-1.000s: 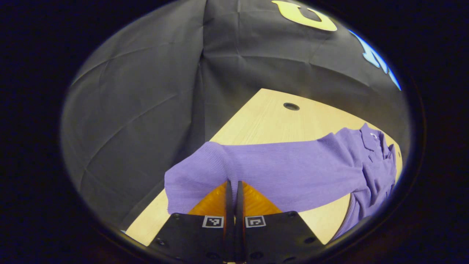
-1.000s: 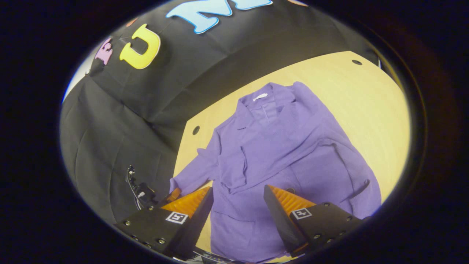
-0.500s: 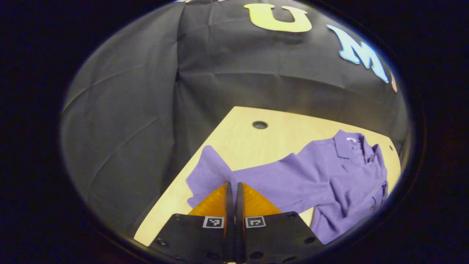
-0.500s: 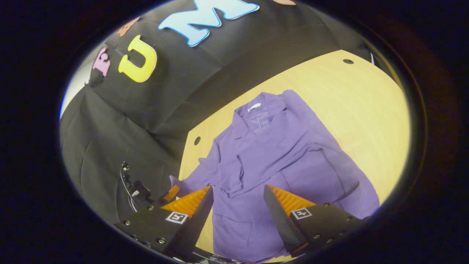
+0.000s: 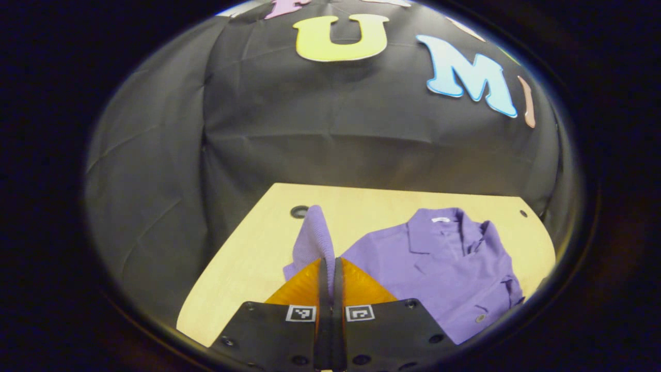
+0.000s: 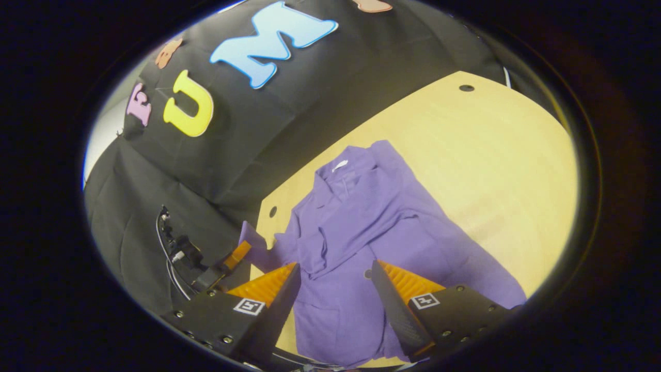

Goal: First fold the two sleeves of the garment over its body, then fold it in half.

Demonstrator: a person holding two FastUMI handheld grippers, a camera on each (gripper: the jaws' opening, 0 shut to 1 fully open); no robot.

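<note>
A purple collared garment (image 5: 444,268) lies on the light wooden table (image 5: 248,258), collar toward the booth wall. One sleeve (image 6: 382,206) rests folded across its body. My left gripper (image 5: 328,266) is shut on the cuff of the other sleeve (image 5: 314,238), which stands up lifted above the table's left side. In the right gripper view that left gripper (image 6: 235,256) holds the raised sleeve (image 6: 255,243) at the garment's left edge. My right gripper (image 6: 334,281) hovers open over the lower part of the garment (image 6: 351,310), nothing between its fingers.
The table has a round cable hole (image 5: 299,211) near its back left corner and another hole (image 6: 466,88) at the back right. Black cloth walls close in behind and to the left. Bare table surface (image 6: 496,170) stretches right of the garment.
My left gripper has lifted the sleeve cuff and swung it toward the garment's body; the sleeve now stands upright instead of stretching out sideways. The right gripper has drawn back slightly, still open.
</note>
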